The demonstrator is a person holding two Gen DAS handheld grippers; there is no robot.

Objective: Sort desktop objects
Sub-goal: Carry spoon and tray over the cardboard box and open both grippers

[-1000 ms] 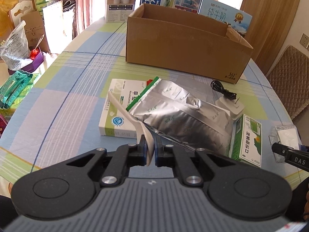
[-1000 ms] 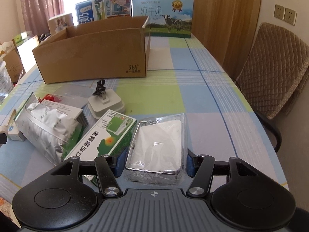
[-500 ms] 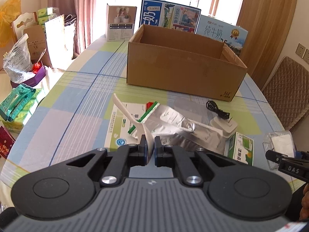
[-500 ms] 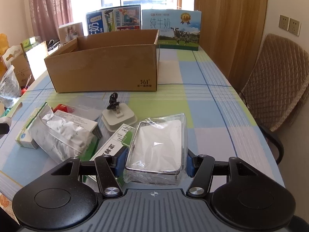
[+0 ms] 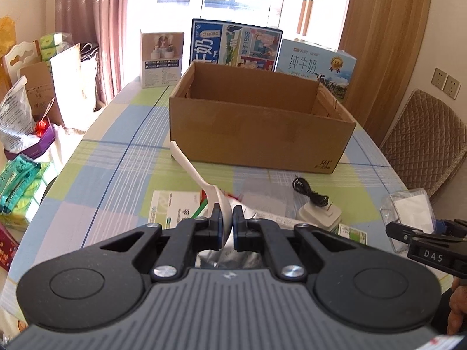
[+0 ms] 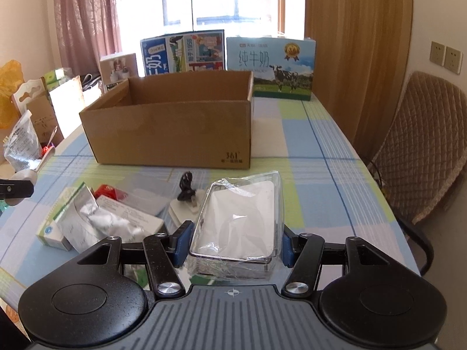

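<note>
My left gripper (image 5: 228,227) is shut on the bowl end of a white plastic spoon (image 5: 189,168), whose handle points up and away toward the open cardboard box (image 5: 256,122). My right gripper (image 6: 235,245) is shut on a clear plastic case (image 6: 240,221) with a white insert, held above the table. Seen from the left wrist, the right gripper (image 5: 408,233) and its case (image 5: 408,207) hang at the right edge. On the table below lie a silver foil bag (image 6: 96,221), a white medicine box (image 5: 172,207), a white charger with black cable (image 5: 318,210) and a green-white carton (image 5: 351,232).
Milk cartons (image 6: 270,67) and a small white box (image 5: 162,55) stand behind the cardboard box (image 6: 172,122). A quilted chair (image 6: 420,145) is at the table's right. Bags and boxes (image 5: 29,110) crowd the floor at the left. A checked cloth (image 6: 306,157) covers the table.
Both grippers have risen with the spoon and the clear case. The table items have dropped lower in both views and the cardboard box interior shows more.
</note>
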